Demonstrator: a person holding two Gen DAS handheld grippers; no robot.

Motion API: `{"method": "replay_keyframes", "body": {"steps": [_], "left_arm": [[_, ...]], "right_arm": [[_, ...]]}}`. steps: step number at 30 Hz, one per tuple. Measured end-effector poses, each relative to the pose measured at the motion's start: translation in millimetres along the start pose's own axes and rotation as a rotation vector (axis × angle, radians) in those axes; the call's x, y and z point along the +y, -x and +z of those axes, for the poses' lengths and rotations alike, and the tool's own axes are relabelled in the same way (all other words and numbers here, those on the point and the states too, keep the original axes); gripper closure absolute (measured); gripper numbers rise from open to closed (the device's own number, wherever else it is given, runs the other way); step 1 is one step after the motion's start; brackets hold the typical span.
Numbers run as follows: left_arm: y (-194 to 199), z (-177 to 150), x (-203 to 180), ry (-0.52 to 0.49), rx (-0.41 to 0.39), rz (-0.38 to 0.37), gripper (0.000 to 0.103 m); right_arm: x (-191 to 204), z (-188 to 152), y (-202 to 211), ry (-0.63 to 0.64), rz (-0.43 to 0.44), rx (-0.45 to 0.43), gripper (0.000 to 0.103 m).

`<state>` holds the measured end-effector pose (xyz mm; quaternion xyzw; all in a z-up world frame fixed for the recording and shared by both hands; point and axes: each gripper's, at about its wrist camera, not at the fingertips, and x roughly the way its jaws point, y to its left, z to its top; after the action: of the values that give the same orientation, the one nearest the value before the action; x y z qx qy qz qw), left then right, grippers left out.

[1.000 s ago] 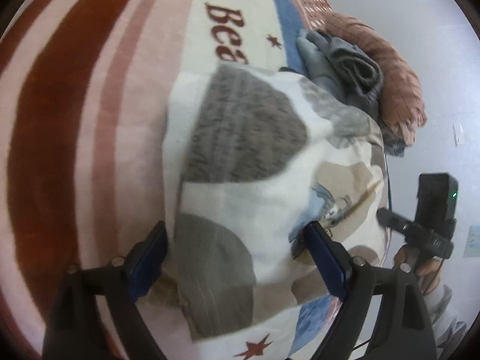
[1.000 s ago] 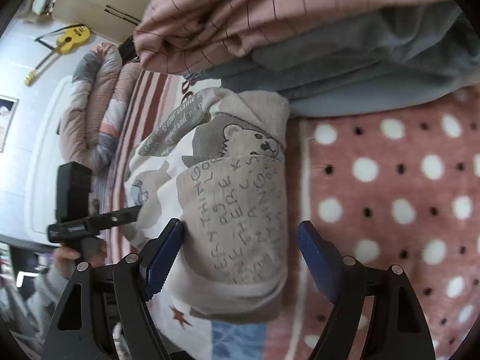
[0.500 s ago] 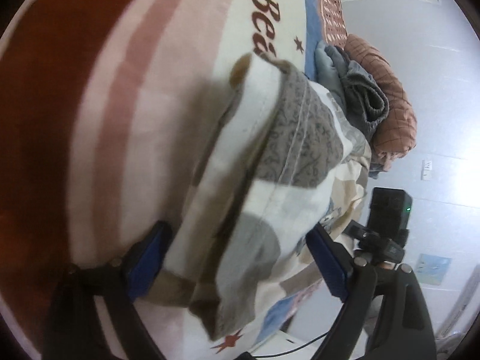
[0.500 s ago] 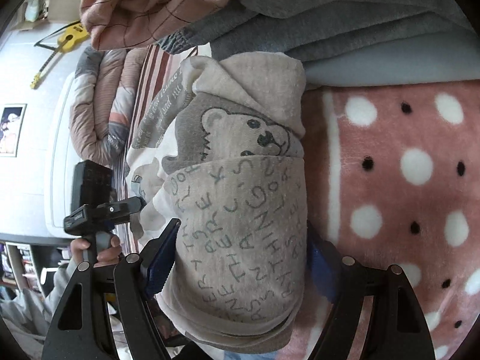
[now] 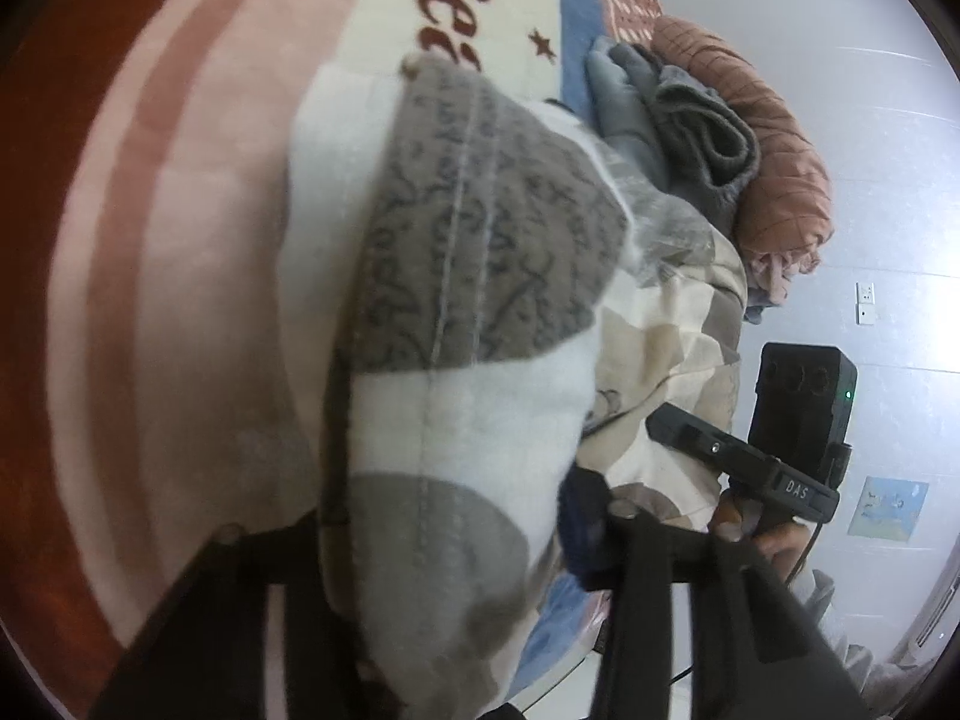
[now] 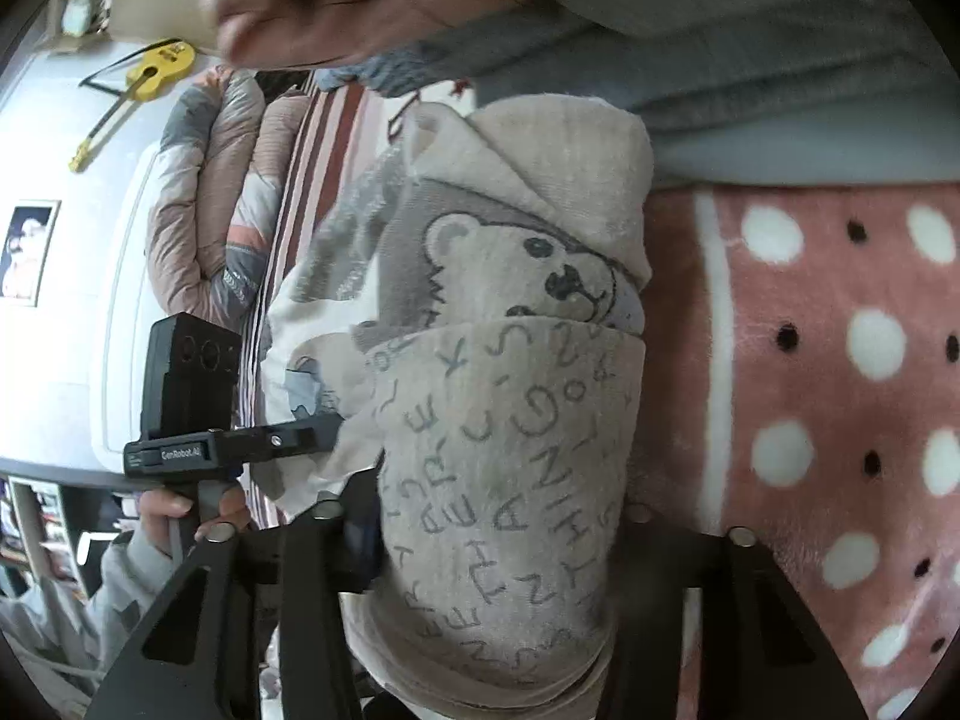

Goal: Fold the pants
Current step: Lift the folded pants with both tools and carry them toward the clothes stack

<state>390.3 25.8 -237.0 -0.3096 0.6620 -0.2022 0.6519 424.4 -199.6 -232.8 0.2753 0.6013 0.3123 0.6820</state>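
Two wrist views over a bed, each filled by the same bundle of patterned fleece pants [image 5: 480, 324].

In the left wrist view, the left gripper [image 5: 444, 546] now has its fingers pinching a thick folded edge of the pants. A second ago the fingers were spread wide with the cloth lying between them; they have since drawn in on it. The fold rises from 6 o'clock toward 12 o'clock, across the striped bed blanket [image 5: 180, 240]. At 2 o'clock lies a pile of folded clothes [image 5: 708, 138].

In the right wrist view, the right gripper [image 6: 492, 546] has likewise drawn its fingers in, pinching the lettered, bear-printed end of the pants [image 6: 516, 420]. The pants lie on a pink dotted blanket [image 6: 840, 360], with the clothes pile [image 6: 720, 60] at 12 o'clock. The other handheld gripper shows at 9 o'clock.

Both ends appear secured, so the bundle seems ready to be lifted or given a final fold. The thick layers could slip from a shallow pinch.
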Motion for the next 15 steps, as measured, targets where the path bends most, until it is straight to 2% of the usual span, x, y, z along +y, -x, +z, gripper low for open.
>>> {"method": "replay_keyframes", "body": {"steps": [3, 10, 15], "left_arm": [[9, -5, -10, -0.022, -0.043, -0.001, 0.072], [46, -22, -30, -0.079, -0.092, 0.014, 0.073], [99, -42, -45, -0.122, -0.137, 0.055, 0.073]], "right_arm": [[8, -2, 6, 0.012, 0.000, -0.019, 0.071], [35, -8, 24, 0.072, 0.038, -0.048, 0.073], [67, -10, 39, 0.107, 0.082, -0.070, 0.074]]}}
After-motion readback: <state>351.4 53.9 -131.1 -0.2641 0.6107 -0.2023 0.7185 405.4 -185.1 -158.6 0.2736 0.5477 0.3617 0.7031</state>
